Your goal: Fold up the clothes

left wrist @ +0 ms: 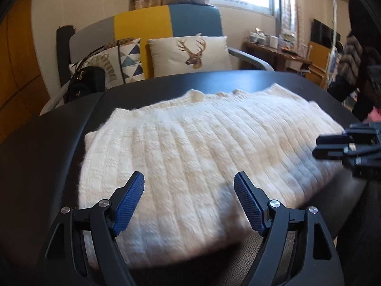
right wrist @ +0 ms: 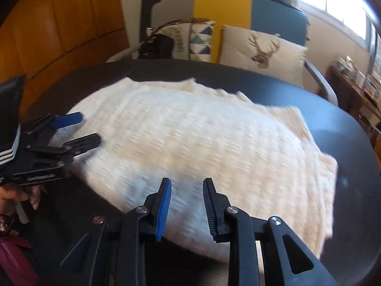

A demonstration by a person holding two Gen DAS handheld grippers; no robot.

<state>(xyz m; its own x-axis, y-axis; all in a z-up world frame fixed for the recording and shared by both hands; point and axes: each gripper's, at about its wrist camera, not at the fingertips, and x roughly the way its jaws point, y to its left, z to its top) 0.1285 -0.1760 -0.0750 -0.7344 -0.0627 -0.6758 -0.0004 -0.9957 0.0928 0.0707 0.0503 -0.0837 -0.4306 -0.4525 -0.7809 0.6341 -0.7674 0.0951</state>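
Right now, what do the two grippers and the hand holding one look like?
Both are alike: the left gripper and right gripper have black angular frames with triangular cut-outs, silver pivot screws, and fingers faced with blue ribbed pads. The right view also shows the left one's black body with faint lettering and grey-and-white striped webbing beside it. Below it, the hand shows only fingers; no sleeve is visible.

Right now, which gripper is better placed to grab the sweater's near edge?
Left, probably. The left gripper stands wide open over the sweater near its edge; the right gripper is open only narrowly.
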